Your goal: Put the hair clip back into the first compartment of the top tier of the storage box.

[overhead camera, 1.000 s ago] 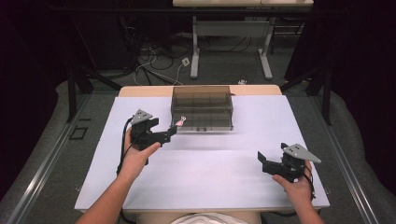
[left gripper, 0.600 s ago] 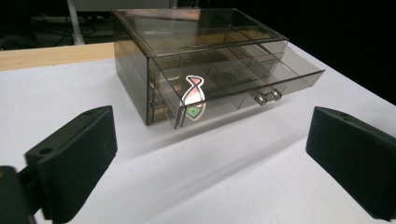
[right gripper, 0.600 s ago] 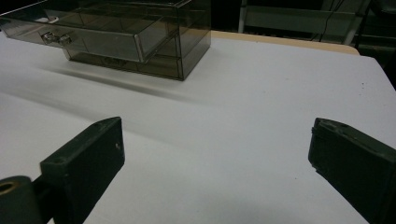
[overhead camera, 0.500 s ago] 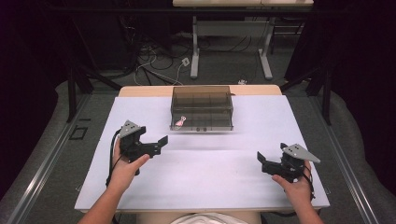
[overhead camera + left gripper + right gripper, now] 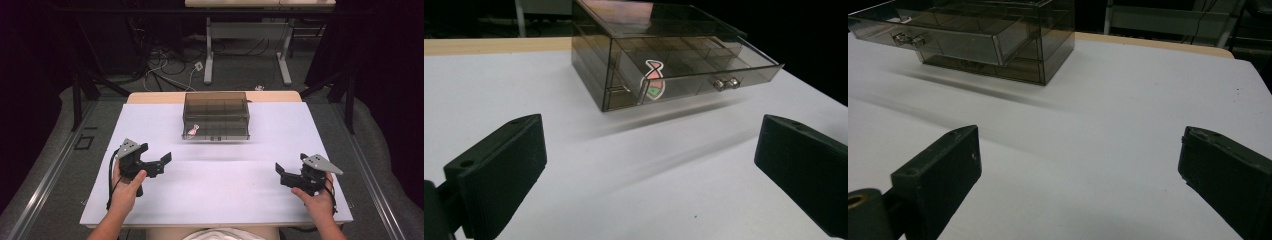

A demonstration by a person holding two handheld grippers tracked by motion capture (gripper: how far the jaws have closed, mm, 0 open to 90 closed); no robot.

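With a small pink-and-green item point(image 5: 653, 80) already lying in the open drawer point(image 5: 704, 67) of the smoky box point(image 5: 216, 114) at the desk's point(image 5: 215, 190) far middle, both the left claw point(image 5: 159, 165) and right claw point(image 5: 281, 175), each spread and empty, would do best nudging that drawer squarely shut by its knobs point(image 5: 725, 83).

Overhead light is falling brightly on the white-covered counter point(image 5: 215, 185), while the room beyond is sinking into near black. The smoky transparent plastic drawer box point(image 5: 216, 116) is casting a soft, smeared shadow toward the near edge and is catching a pale glare on its lid in the left gripper view. In both gripper views the nearest black plastic claw tips are looking slightly soft. The high view is appearing somewhat grainy.
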